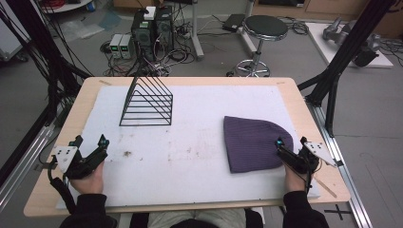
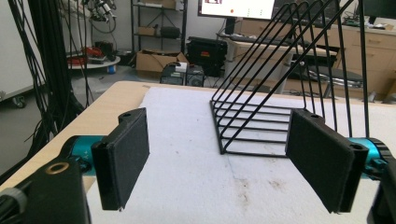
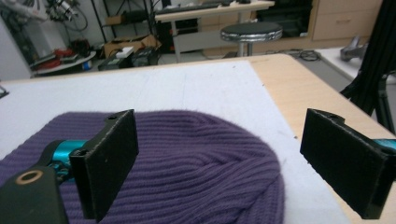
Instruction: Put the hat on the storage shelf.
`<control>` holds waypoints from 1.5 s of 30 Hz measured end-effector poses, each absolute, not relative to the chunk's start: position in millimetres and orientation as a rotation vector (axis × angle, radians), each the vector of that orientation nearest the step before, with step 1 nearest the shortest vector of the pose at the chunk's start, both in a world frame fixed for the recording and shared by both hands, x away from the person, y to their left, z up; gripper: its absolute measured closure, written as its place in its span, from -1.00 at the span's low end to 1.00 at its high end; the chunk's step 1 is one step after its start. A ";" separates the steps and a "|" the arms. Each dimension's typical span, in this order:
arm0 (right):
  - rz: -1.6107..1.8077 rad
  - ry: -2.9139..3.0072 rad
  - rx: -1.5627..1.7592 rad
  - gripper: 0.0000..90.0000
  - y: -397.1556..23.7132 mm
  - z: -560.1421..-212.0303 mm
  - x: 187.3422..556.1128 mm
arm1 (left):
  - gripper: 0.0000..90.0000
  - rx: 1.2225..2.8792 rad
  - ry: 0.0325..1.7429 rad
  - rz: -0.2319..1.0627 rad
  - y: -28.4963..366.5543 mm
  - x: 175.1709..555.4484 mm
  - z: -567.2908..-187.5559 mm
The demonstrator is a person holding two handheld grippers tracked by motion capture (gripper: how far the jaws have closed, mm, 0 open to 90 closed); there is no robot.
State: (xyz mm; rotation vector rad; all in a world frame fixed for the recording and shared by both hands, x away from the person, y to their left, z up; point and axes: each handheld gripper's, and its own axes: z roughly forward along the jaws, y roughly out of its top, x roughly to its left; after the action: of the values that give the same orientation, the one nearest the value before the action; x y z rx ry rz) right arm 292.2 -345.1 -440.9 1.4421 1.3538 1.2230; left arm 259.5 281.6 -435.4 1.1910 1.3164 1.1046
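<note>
Now right tool [image 3: 219, 163] gapes over purple beanie [image 3: 196, 158], apparently untouched.

Purple ribbed knit beanie [image 1: 252, 142] lies flat on the white mat's right side

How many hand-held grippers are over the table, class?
2. The left hand-held gripper is near the table's front left corner; the right hand-held gripper is at the purple beanie's right edge.

A lab: computer towers [image 1: 152, 28], tangled cables [image 1: 57, 71], a stool [image 1: 263, 28].
</note>
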 end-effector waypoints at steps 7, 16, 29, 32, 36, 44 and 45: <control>1.224 1.354 1.453 -0.77 -346.1 -441.1 291.7 | -0.51 1.190 1.310 1.094 281.1 259.9 -435.6; 1.218 1.350 1.464 -0.77 -347.0 -441.4 292.1 | -0.51 1.183 1.314 1.078 282.6 261.2 -436.5; 1.222 1.336 1.439 -0.77 -346.1 -440.0 290.2 | -0.51 1.178 1.321 1.096 282.3 260.3 -436.0; 1.219 1.333 1.427 -0.77 -345.1 -439.1 289.2 | -0.51 1.181 1.321 1.096 282.2 260.3 -435.9; 1.217 1.329 1.420 -0.77 -345.3 -438.8 289.2 | -0.51 1.178 1.321 1.095 282.2 260.6 -436.1; 1.195 1.346 1.471 -0.77 -346.1 -435.5 288.0 | -0.51 1.178 1.317 1.090 281.9 261.0 -436.1; 1.193 1.350 1.475 -0.77 -346.0 -435.3 287.8 | -0.51 1.178 1.317 1.090 281.9 261.0 -436.1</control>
State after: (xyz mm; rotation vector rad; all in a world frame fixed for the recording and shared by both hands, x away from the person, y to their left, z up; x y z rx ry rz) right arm 287.8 -346.0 -435.3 1.4751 1.3503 1.1929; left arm 261.0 281.9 -436.1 1.1784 1.3174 1.0899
